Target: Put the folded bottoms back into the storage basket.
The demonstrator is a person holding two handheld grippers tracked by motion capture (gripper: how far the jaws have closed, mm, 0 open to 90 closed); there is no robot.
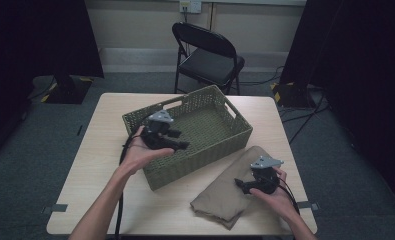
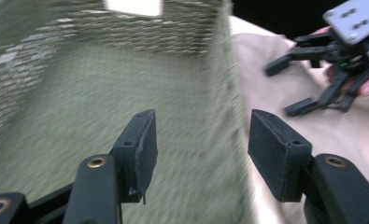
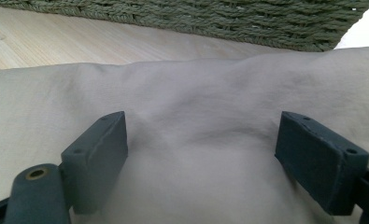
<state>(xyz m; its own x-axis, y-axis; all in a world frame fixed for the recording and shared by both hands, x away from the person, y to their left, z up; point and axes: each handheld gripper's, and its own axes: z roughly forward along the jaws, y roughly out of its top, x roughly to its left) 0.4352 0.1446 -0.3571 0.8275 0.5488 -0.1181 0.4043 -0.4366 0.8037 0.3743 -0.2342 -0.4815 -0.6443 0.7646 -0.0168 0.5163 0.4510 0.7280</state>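
**Folded beige cloth beside a woven basket, both hand-held grippers empty.**

The folded beige fabric cloth (image 1: 232, 190) lies on the pale wooden table (image 1: 100, 165), touching the near right wall of the olive-green woven rectangular basket (image 1: 205, 150). The right hand-held gripper (image 1: 242, 184) rests low over the cloth with its jaws wide apart and nothing between them; soft ridges of fabric (image 3: 196, 140) run between the pads (image 3: 98, 154). The left hand-held gripper (image 1: 180, 140) hangs over the basket's interior, jaws apart and empty. The cloth appears light, limp and non-fragile; it should sag and unfold if lifted by one layer. A sound hold would pinch a raised fold or the stacked edge through all layers, ideally at two points well apart, so the bundle stays together.
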